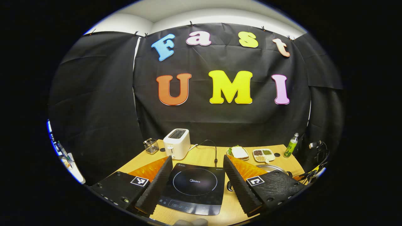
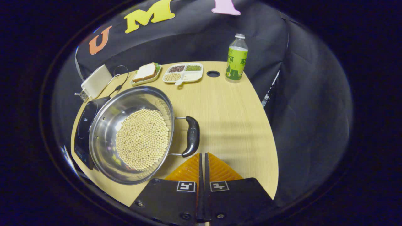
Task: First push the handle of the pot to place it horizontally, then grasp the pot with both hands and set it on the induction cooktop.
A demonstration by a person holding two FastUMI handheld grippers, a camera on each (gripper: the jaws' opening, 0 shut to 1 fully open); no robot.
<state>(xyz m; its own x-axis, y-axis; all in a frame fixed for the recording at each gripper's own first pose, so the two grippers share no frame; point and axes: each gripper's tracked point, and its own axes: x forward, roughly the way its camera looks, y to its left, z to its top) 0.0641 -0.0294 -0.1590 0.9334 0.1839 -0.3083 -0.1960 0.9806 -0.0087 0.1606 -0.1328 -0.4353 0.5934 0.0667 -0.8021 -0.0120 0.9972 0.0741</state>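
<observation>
One pot (image 2: pixel 132 135), steel, with many pale beans (image 2: pixel 143 138) inside; one black handle (image 2: pixel 192 136) visible. One cooktop (image 1: pixel 194 188). One toaster (image 1: pixel 176 143). One wire basket (image 1: pixel 151 146). One bottle (image 2: pixel 236 59). One divided tray (image 2: pixel 183 73), four compartments, each with different fill. One plate (image 2: pixel 146 78) with one sandwich (image 2: pixel 145 71). One table (image 2: pixel 232 125), with one round hole (image 2: pixel 213 73) seen in right gripper view, two in left gripper view. Two grippers: left (image 1: pixel 198 179), right (image 2: pixel 202 163), two fingers each.

pot (image 1: pixel 272 168) mostly hidden behind a finger, cooktop (image 2: pixel 84 125) largely covered by the pot
</observation>
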